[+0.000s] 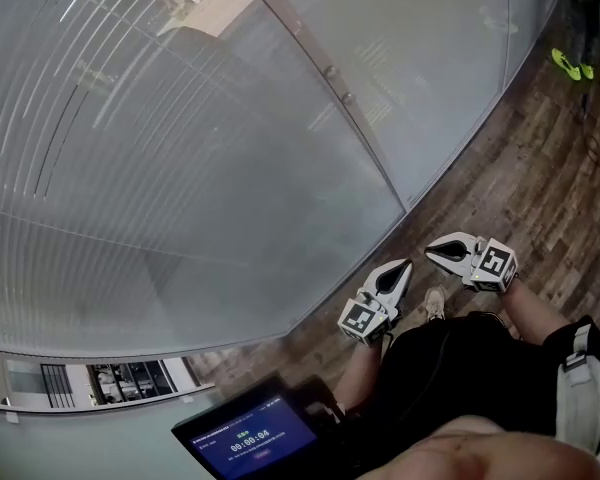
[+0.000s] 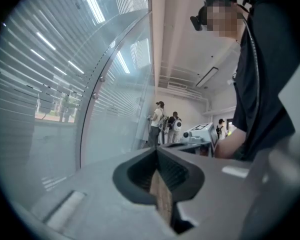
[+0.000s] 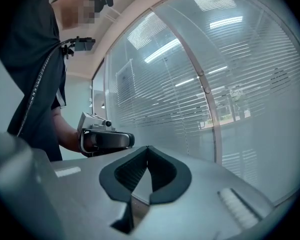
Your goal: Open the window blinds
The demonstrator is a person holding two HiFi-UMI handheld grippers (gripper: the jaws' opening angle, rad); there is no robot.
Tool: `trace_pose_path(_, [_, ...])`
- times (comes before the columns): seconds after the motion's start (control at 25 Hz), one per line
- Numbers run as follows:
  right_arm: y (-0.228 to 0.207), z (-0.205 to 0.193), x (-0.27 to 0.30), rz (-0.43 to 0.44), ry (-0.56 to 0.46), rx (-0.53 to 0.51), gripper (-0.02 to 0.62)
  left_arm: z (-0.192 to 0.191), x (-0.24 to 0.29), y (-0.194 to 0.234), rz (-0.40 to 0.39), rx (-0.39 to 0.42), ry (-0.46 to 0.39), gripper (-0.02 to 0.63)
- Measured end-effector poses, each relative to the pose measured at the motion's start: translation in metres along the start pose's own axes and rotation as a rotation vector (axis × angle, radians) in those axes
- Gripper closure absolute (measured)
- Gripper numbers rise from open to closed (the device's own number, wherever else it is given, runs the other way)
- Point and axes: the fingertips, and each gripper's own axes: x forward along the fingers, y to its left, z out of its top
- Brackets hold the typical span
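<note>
I hold both grippers low in front of my body, over the wooden floor (image 1: 540, 198), and neither touches anything. The left gripper (image 1: 405, 266) has its fingers (image 2: 140, 173) closed tip to tip with nothing between them. The right gripper (image 1: 430, 251) is closed and empty too, its dark pads meeting at the front edge.

The window blinds (image 1: 130, 168) hang behind the glass wall (image 1: 420, 88), which fills the upper and left part of the head view. Their horizontal slats are lowered across the pane. Both pairs of fingers are well apart from them, below and to the right of the glass.

In the left gripper view the blinds (image 2: 30, 84) lie off to the left of the closed tips (image 2: 157, 151). In the right gripper view they (image 3: 240, 84) lie to the right of the tips (image 3: 148, 149), with the left gripper (image 3: 102, 138) in sight at the left.

A tablet screen (image 1: 245, 436) glows at the lower left of the head view. Some people (image 2: 162, 121) stand far down the room.
</note>
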Motion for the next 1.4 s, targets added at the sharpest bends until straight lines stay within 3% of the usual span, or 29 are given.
trace_pose_path(0.48, [-0.053, 0.024, 0.042, -0.090, -0.034, -0.015, 0.590, 0.029, 0.009, 0.066, -0.060, 0.025, 0.004, 0.604])
trace_pose_path(0.8, [-0.076, 0.038, 0.045, -0.169, -0.057, -0.023, 0.591, 0.047, 0.010, 0.097, -0.070, 0.104, -0.035, 0.604])
trace_pose_path(1.4, [-0.063, 0.053, 0.048, -0.165, -0.032, -0.147, 0.591, 0.058, 0.004, 0.085, -0.086, 0.075, -0.058, 0.604])
